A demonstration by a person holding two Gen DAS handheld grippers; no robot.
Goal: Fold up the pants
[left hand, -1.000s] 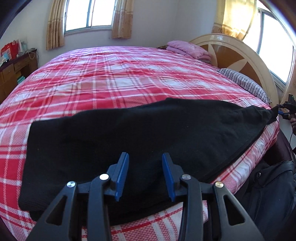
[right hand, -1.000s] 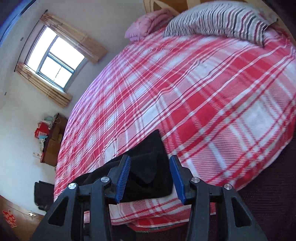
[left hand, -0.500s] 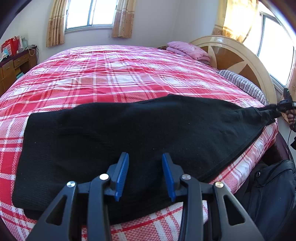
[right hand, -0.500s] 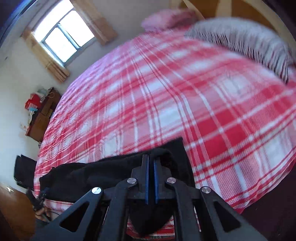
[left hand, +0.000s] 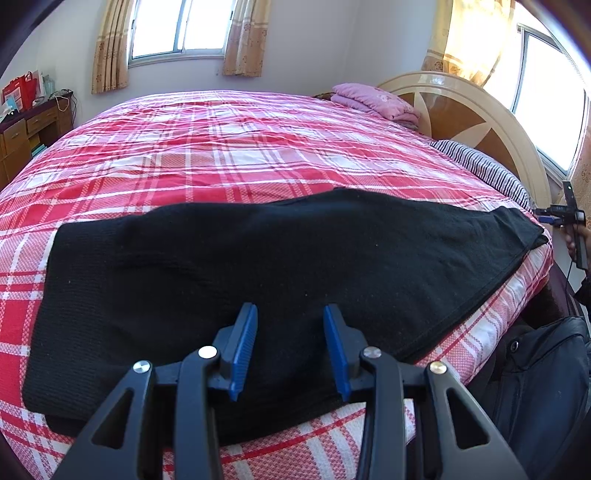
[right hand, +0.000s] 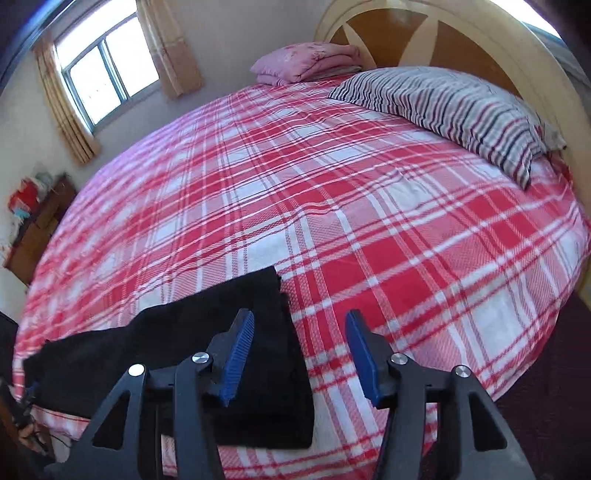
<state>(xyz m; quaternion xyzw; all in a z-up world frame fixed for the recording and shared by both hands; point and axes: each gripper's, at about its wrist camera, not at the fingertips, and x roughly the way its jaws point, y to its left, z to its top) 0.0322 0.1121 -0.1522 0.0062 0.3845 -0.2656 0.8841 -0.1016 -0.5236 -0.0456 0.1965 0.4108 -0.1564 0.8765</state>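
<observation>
Along the bed's [left hand: 258, 147] near edge lie the black pants [left hand: 258, 258], flat. Left gripper [left hand: 290, 350] and right gripper [right hand: 299, 354]: jaws apart, holding nothing. Risk: pinching only 1 layer, or snagging the plaid cover, skews the fold.

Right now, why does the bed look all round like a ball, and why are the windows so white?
Left wrist view: the fisheye lens bends the plaid bed into a dome, the window is blown out white, and the black pants show almost no detail. Right wrist view: the same bulge, with the striped pillow sharp and the left edge softly blurred.
</observation>
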